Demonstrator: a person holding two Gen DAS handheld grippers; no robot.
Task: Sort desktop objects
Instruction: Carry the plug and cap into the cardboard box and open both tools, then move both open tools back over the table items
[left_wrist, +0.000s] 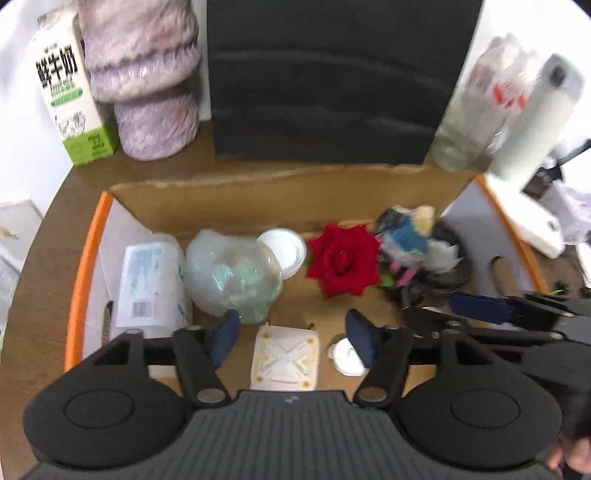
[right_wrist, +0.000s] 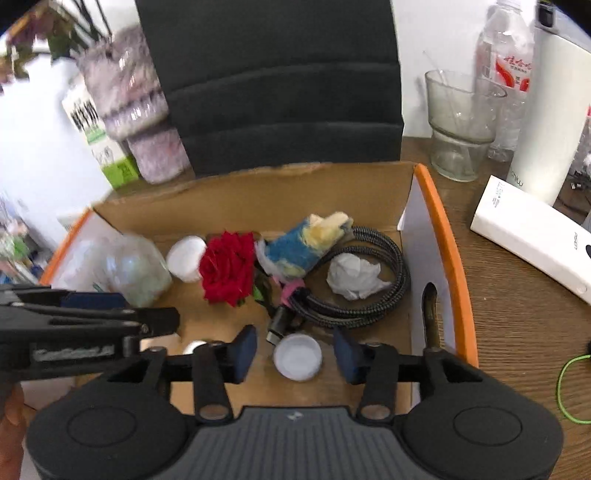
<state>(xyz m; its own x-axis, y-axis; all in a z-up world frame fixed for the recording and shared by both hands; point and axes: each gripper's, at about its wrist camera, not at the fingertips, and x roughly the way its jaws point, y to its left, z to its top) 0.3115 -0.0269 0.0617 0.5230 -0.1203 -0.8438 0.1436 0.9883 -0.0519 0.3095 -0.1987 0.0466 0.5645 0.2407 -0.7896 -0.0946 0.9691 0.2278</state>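
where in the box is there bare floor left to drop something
Bare cardboard shows between the red rose and the white square packet, and along the right wall near the handle slot. The back row, from tissue pack to coiled cable, is crowded.

A cardboard box (right_wrist: 258, 192) stands on the table (right_wrist: 509, 317). In it, from left to right, lie a plastic bag (right_wrist: 136, 269), a small tub (right_wrist: 186, 258), a rose (right_wrist: 229, 267), a sponge (right_wrist: 306, 247) and a coiled cable (right_wrist: 369, 295) with a crumpled tissue (right_wrist: 354, 277) on it. A cap (right_wrist: 297, 356) lies nearer. Behind the box stands a chair (right_wrist: 273, 85).
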